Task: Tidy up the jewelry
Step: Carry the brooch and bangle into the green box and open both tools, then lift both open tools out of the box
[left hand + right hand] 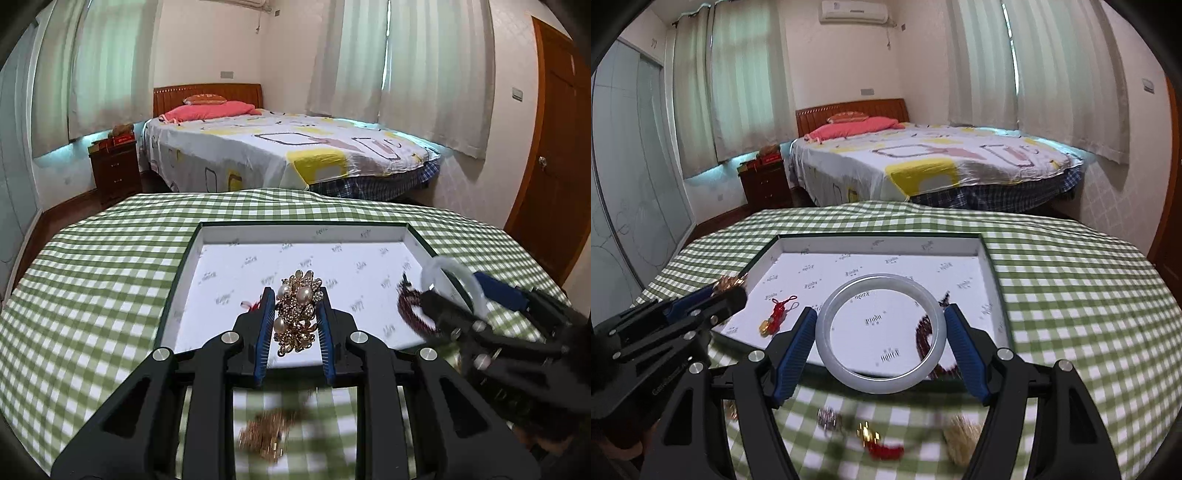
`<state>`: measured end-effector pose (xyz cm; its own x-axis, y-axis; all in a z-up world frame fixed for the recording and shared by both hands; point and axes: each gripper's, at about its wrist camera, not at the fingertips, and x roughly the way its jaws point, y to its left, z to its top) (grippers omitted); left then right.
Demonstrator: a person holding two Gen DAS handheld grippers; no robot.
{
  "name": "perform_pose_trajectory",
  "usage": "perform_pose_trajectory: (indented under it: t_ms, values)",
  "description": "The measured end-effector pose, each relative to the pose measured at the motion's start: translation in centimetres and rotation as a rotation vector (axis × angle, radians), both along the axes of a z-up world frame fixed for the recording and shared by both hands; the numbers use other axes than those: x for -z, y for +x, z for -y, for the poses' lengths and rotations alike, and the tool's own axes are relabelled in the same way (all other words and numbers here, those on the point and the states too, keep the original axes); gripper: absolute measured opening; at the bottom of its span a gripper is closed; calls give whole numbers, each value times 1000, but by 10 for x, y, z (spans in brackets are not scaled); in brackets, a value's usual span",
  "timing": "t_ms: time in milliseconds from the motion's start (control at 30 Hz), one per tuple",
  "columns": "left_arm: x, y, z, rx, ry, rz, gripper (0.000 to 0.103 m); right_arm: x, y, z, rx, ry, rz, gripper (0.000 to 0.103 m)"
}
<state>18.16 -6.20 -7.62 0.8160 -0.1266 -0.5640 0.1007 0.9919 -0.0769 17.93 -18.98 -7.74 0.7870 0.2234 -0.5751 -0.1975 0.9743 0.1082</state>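
My left gripper [295, 295] is shut on a gold brooch with pearls [297, 314] and holds it over the near edge of a white shallow box [221, 266]. My right gripper [881, 314] is shut on a pale jade bangle [846, 373] and holds it over the box [960, 266]. In the box lie a dark red bead bracelet [921, 338] and a red knot charm with gold [774, 317]. The right gripper with the bangle [448, 273] shows at the right of the left wrist view. The left gripper [729, 291] shows at the left of the right wrist view.
On the green checked tablecloth [92, 277] in front of the box lie blurred loose pieces: a gold chain [266, 435], a silver piece [829, 417], a red and gold charm [879, 443], a gold tassel-like piece [962, 434]. A bed [295, 147] stands beyond the table.
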Motion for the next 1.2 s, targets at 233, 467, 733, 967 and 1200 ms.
perform_pose_trajectory:
  t_ms: [233,467,733,967,1200]
  values:
    - [29,48,-1,1,-10,-106,22,31,42,-11,-32,-40,-130,69]
    - [58,77,1,16,-2,-238,22,49,61,-16,-42,-75,-210,69]
    - [69,84,0,21,-18,-276,23,56,68,-17,-70,-111,-228,69]
    - [67,83,-5,7,-34,-274,36,56,67,-12,-66,-96,-229,74]
    - [62,78,-11,-13,-48,-249,53,51,64,-7,-51,-94,-206,74]
